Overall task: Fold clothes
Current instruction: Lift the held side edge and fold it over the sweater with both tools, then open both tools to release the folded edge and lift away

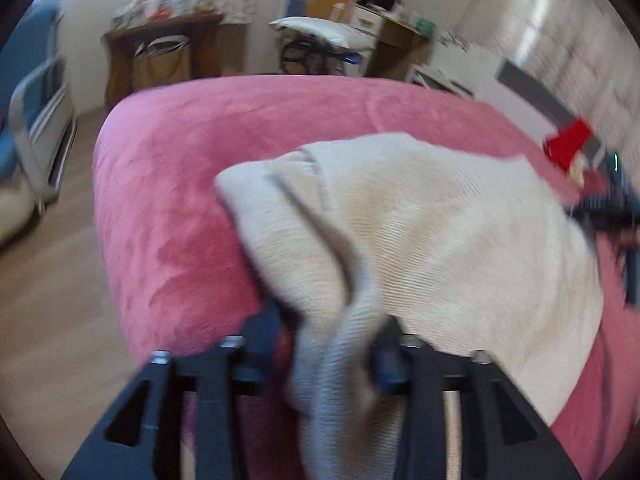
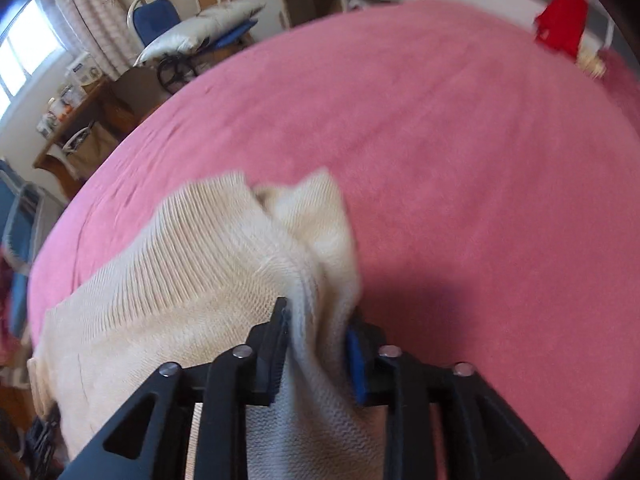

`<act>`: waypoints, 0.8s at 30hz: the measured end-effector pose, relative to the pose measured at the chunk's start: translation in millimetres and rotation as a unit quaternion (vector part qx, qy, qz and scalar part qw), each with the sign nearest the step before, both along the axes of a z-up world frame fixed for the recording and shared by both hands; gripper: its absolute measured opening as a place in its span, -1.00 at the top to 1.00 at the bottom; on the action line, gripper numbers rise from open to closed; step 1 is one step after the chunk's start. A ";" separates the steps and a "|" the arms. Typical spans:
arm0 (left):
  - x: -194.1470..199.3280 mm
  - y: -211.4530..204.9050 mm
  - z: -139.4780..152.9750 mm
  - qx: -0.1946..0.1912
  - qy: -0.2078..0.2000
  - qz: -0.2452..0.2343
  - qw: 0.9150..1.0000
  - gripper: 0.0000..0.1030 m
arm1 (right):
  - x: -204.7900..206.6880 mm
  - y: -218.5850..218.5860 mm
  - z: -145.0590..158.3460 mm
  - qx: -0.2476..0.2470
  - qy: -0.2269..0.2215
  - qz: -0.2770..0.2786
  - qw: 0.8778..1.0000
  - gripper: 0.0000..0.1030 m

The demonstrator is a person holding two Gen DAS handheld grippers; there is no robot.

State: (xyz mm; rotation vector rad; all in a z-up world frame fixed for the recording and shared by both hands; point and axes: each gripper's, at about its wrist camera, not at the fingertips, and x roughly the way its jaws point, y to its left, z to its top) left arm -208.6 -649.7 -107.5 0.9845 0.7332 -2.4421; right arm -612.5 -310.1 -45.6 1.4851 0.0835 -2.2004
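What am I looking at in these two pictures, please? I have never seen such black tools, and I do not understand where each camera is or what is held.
There is no robot here. A person holds one pair of tongs in each hand, and a small wide-angle camera on each looks forward along its two black fingers. One picture comes from the left tongs, the other from the right tongs.

Below them is a bed with a pink cover. A cream knitted sweater lies on it, and a red item lies at the far edge.

Each pair of tongs has a bunch of the sweater between its fingers. On the right, the cloth fills the gap. On the left, blur hides whether it is pressed.
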 end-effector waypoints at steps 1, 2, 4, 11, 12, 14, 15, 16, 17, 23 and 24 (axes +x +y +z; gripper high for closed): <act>1.1 -0.9 -1.8 0.016 0.012 0.002 1.000 0.02 | -3.6 6.8 -3.1 -0.020 -0.014 -0.005 1.000 0.45; 1.7 -1.2 -3.6 0.032 0.024 0.003 0.999 0.02 | -7.5 14.5 -5.3 -0.043 -0.028 -0.012 0.999 0.45; 13.5 -5.7 -4.1 0.060 0.032 0.003 0.998 0.01 | -17.1 41.6 4.4 -0.096 -0.036 -0.064 0.993 0.44; 80.5 -8.0 1.2 0.092 0.045 0.069 0.992 -0.23 | 24.3 83.3 65.0 -0.084 0.095 -0.077 0.989 0.33; 87.9 -4.6 2.7 0.085 0.042 0.079 0.992 -0.23 | 31.4 82.9 67.8 -0.081 0.101 -0.063 0.990 0.33; 98.0 3.1 9.4 0.061 0.027 0.099 0.993 -0.23 | 46.7 77.9 68.7 -0.076 0.097 -0.047 0.991 0.33; 96.1 4.3 15.1 0.045 0.014 0.106 0.993 -0.23 | 60.1 75.9 68.5 -0.092 0.097 -0.033 0.990 0.33; 95.4 6.6 17.9 0.030 0.001 0.112 0.993 -0.23 | 72.8 71.4 65.2 -0.102 0.090 -0.021 0.991 0.33; 94.8 9.1 20.3 0.014 -0.012 0.118 0.993 -0.23 | 85.5 67.0 61.9 -0.112 0.082 -0.009 0.990 0.33; 75.0 27.7 41.7 0.033 -0.030 0.119 0.992 -0.23 | 182.7 43.0 21.7 -0.019 0.026 0.003 0.999 0.33; 73.8 36.6 48.0 0.028 -0.031 0.107 0.993 -0.23 | 208.6 44.0 14.4 -0.017 0.012 0.003 1.000 0.33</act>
